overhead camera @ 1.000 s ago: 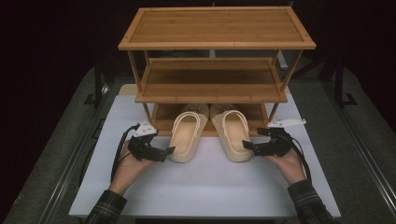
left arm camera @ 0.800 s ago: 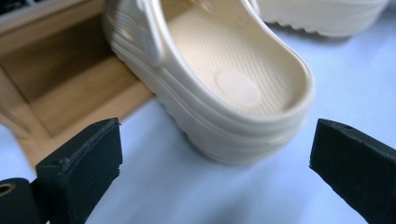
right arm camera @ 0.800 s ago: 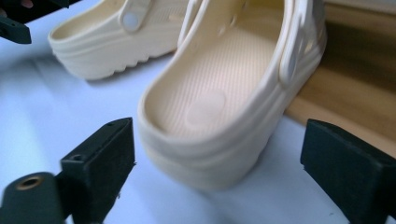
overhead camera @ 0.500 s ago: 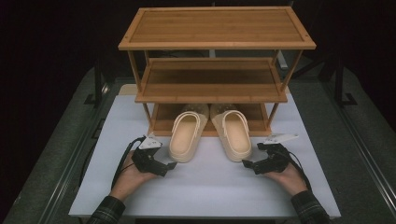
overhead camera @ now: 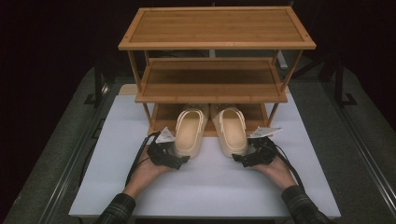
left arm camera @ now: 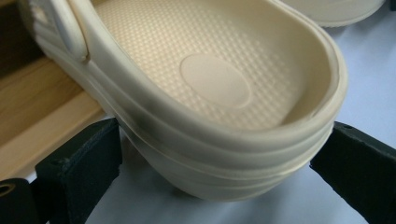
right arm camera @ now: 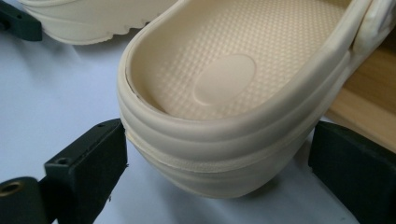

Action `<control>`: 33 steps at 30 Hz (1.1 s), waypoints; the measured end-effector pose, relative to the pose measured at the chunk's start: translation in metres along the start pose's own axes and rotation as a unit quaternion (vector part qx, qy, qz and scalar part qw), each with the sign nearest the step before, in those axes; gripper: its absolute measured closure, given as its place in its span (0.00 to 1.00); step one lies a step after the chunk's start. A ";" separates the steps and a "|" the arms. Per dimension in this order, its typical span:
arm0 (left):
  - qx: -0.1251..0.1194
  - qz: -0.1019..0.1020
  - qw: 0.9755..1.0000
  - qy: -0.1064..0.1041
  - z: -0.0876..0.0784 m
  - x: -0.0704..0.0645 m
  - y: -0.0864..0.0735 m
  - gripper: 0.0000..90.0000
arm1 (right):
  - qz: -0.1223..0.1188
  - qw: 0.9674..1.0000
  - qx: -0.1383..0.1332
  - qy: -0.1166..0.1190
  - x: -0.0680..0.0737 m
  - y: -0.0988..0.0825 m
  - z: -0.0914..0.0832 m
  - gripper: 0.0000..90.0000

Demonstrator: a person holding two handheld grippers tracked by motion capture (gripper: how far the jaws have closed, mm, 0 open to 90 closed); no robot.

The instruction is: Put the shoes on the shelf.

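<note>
Two cream clogs lie heel-first toward me, toes under the bamboo rack's [overhead camera: 215, 25] lowest shelf. My left gripper [overhead camera: 180, 158] is at the heel of the left clog [overhead camera: 190, 130]. In the left gripper view its black jaws stand on either side of that heel [left arm camera: 215, 84], and the left gripper [left arm camera: 222, 128] is open. My right gripper [overhead camera: 240, 159] is at the heel of the right clog [overhead camera: 232, 130]. Its jaws have just been opening wider, and the right gripper [right arm camera: 219, 128] straddles the heel [right arm camera: 224, 79], open, without squeezing it.
The three-tier rack stands at the back of a white mat [overhead camera: 210, 186] on a grey table. Both forearms come in from the bottom edge. The other clog [right arm camera: 93, 18] lies close beside each heel, with little room between the pair.
Both hands sank to the mat and drew back, then came forward to the clog heels. Each gripper now has a heel between its jaws.
</note>
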State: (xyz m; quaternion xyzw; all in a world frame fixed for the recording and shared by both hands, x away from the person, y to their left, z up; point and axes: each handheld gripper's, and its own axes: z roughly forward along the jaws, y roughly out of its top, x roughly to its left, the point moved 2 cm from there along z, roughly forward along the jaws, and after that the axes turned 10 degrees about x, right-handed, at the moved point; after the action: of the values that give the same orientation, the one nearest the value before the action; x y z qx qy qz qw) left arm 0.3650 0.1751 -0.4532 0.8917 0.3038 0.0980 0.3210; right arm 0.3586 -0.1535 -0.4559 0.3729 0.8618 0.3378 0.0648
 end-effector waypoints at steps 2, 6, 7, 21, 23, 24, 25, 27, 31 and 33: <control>0.001 0.001 1.000 -0.002 0.004 -0.001 0.006 0.02 | -0.002 1.000 -0.001 0.000 -0.001 0.006 0.004 0.05; 0.003 0.010 1.000 -0.003 0.016 -0.005 0.014 0.03 | -0.001 1.000 -0.001 -0.002 -0.002 0.016 0.014 0.05; 0.004 0.013 1.000 -0.005 0.019 -0.006 0.018 0.03 | -0.001 1.000 -0.002 -0.001 -0.002 0.017 0.015 0.05; -0.018 -0.004 1.000 -0.005 0.024 -0.003 0.044 0.02 | 0.029 0.999 -0.026 -0.016 -0.002 0.039 0.021 0.05; -0.021 -0.007 1.000 -0.009 0.024 0.002 0.045 0.02 | 0.034 0.999 -0.035 -0.013 -0.004 0.043 0.020 0.05; -0.023 -0.007 1.000 -0.010 0.025 0.004 0.045 0.02 | 0.032 0.999 -0.035 -0.017 -0.005 0.045 0.020 0.05; -0.025 -0.010 1.000 -0.014 0.026 0.008 0.046 0.02 | 0.032 0.999 -0.037 -0.020 -0.005 0.047 0.021 0.05; -0.033 -0.015 0.999 -0.018 0.027 0.013 0.047 0.02 | 0.033 0.998 -0.043 -0.024 -0.007 0.052 0.023 0.05; -0.038 -0.019 0.999 -0.013 0.031 0.021 0.050 0.02 | 0.038 0.997 -0.057 -0.029 -0.011 0.058 0.027 0.05; -0.035 -0.023 0.999 -0.010 0.033 0.023 0.052 0.02 | 0.037 0.997 -0.053 -0.036 -0.013 0.062 0.030 0.05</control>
State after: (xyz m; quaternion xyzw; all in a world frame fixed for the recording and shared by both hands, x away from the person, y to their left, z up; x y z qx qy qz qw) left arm 0.4206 0.1404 -0.4467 0.8736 0.3177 0.0924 0.3569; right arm 0.4154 -0.1156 -0.4417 0.4127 0.8254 0.3712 0.1029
